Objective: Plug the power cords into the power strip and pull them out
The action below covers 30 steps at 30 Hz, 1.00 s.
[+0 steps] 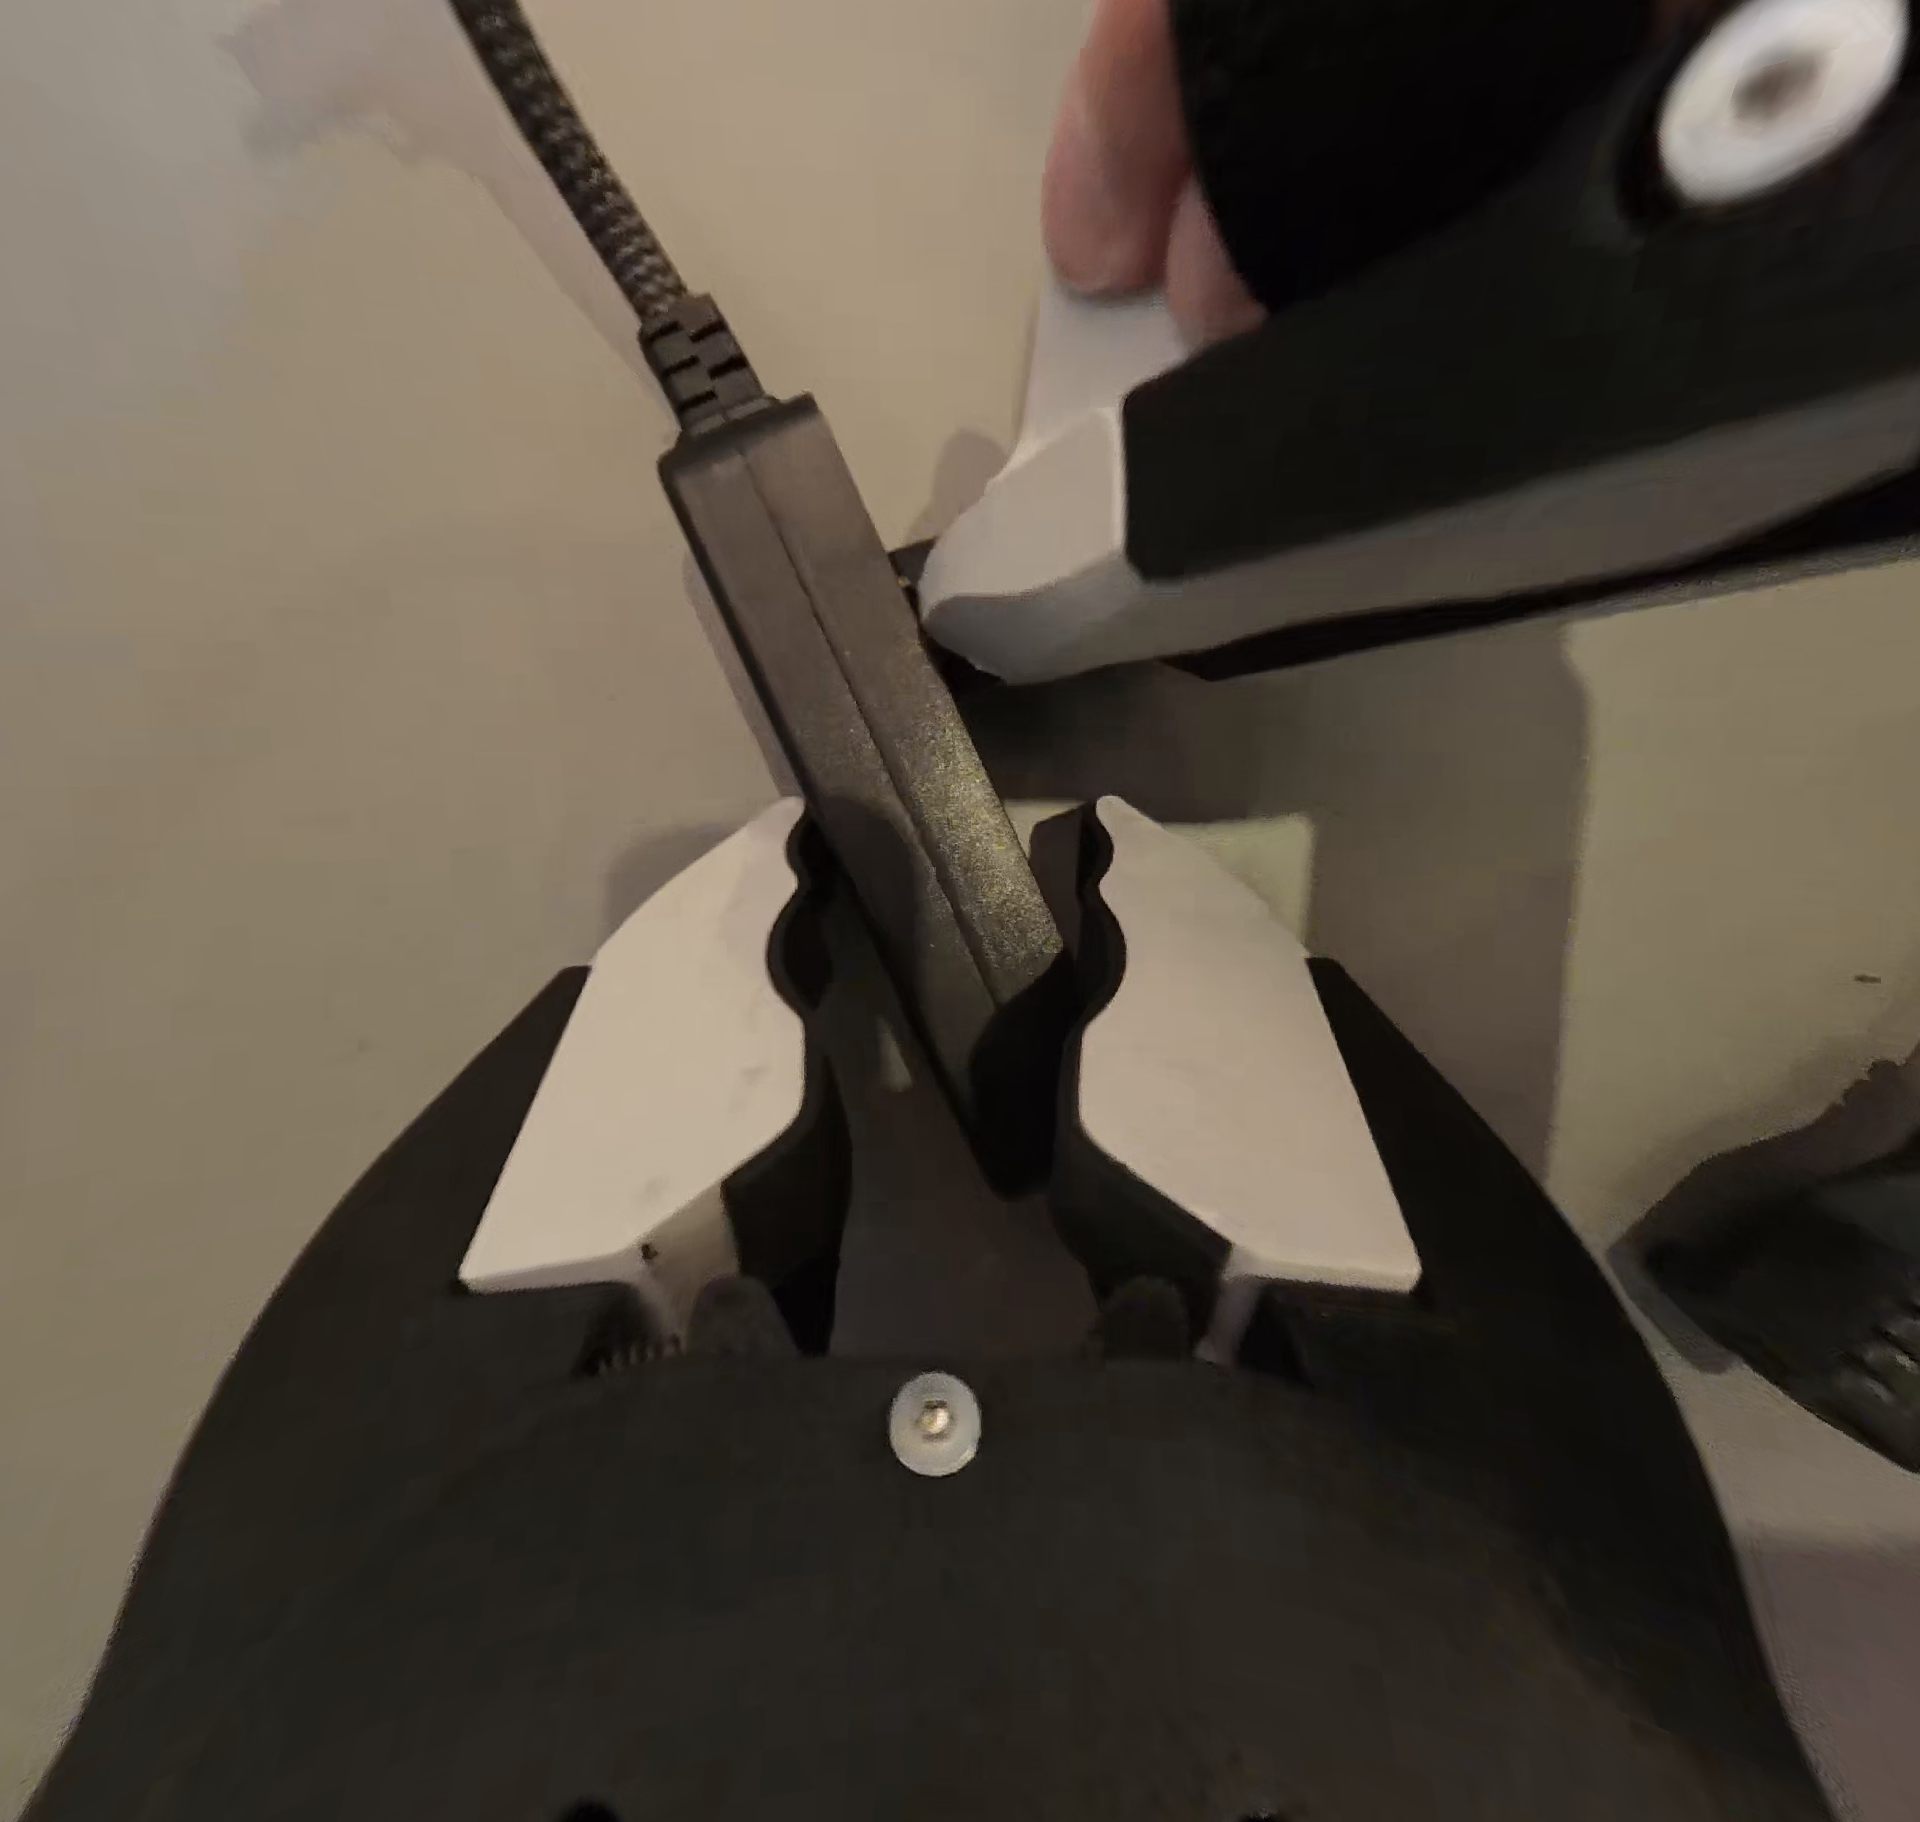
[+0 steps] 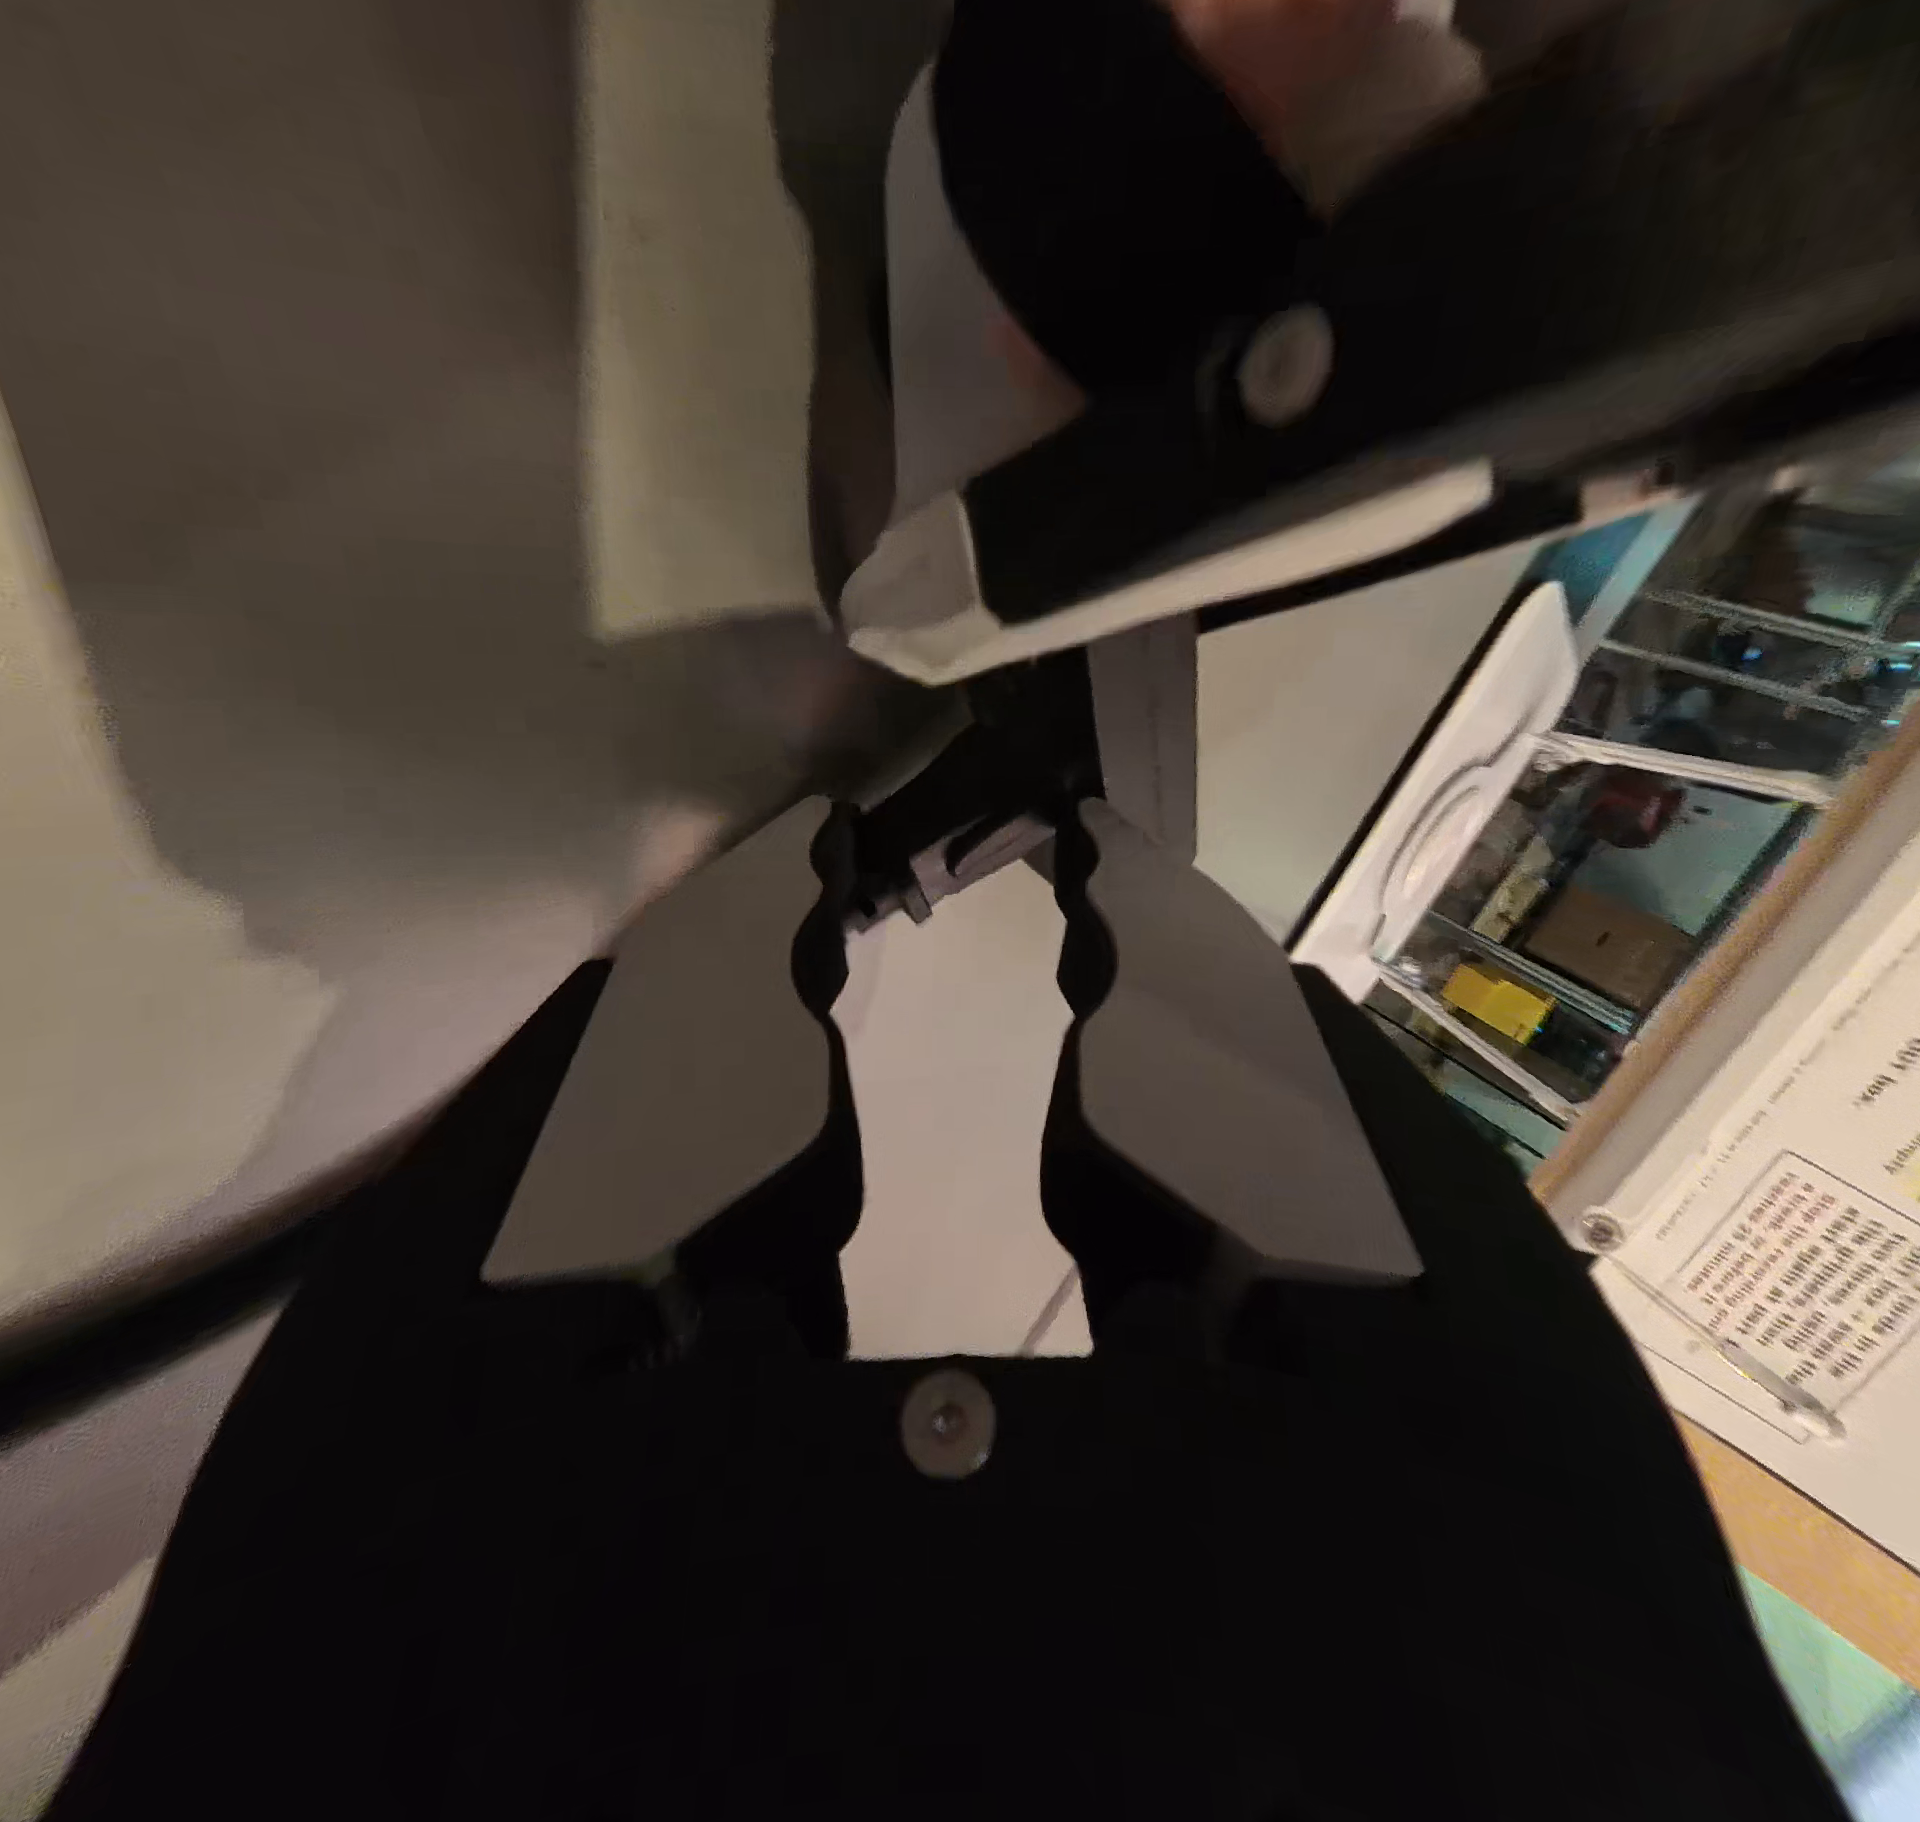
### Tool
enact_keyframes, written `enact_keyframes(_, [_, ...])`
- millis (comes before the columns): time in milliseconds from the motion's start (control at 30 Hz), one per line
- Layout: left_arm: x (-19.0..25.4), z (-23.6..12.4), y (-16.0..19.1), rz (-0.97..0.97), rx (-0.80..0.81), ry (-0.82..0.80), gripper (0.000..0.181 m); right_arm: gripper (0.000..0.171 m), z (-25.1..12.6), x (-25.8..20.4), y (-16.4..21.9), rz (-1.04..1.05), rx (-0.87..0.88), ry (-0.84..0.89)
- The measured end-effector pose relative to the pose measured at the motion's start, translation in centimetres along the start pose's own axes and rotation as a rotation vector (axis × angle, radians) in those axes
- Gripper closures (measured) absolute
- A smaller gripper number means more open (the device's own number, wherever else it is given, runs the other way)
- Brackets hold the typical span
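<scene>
Left wrist view: strip held for plug work.
Left gripper clamps the black strip at frame centre, steadying it; right gripper pinches a plug against its face, upper right.

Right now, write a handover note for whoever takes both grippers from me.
Left gripper: shut on the black power strip, held up off the table, braided cable at its far end.
Right gripper: closed on a dark plug right against the strip's side; its prongs still show.
Done: strip and plug both gripped and brought together.
Left: whether this plug is going in or coming out cannot be told. Finish that stroke, then handle the remaining cords.
</scene>
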<state>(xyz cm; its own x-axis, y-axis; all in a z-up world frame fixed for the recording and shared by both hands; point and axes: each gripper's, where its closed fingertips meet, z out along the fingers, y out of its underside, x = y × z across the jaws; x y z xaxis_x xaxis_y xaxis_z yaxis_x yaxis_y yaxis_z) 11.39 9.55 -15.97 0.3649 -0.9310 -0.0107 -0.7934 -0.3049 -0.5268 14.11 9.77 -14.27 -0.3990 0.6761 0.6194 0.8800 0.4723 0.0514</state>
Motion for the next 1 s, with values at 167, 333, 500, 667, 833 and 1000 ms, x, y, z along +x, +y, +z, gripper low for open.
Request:
enact_keyframes(167, [-0.2,0.1,-0.2,0.035,0.054,0.029,0.142,0.131,-0.5,-0.1,-0.3,0.097,0.105,-0.158])
enact_keyframes(333, [-0.3,0.1,-0.4,0.006,0.096,0.024,0.146,0.139,-0.8,0.4,-0.4,0.477,0.240,-0.113])
enact_keyframes(500, [-0.3,0.1,-0.5,-0.006,0.096,0.027,0.147,0.125,-0.9,1.1,-0.4,0.456,0.288,0.125])
enact_keyframes(667, [-0.3,0.1,-0.5,-0.019,0.098,0.028,0.150,0.123,-0.8,0.4,-0.5,0.456,0.276,0.113])
enact_keyframes(833, [-0.4,0.1,-0.5,-0.026,0.104,0.034,0.150,0.126,-1.1,0.3,-0.9,0.416,0.272,0.159])
enact_keyframes(1000, [-0.4,0.1,-0.5,-0.033,0.105,0.036,0.150,0.128,-1.1,0.2,-0.9,0.425,0.262,0.155])
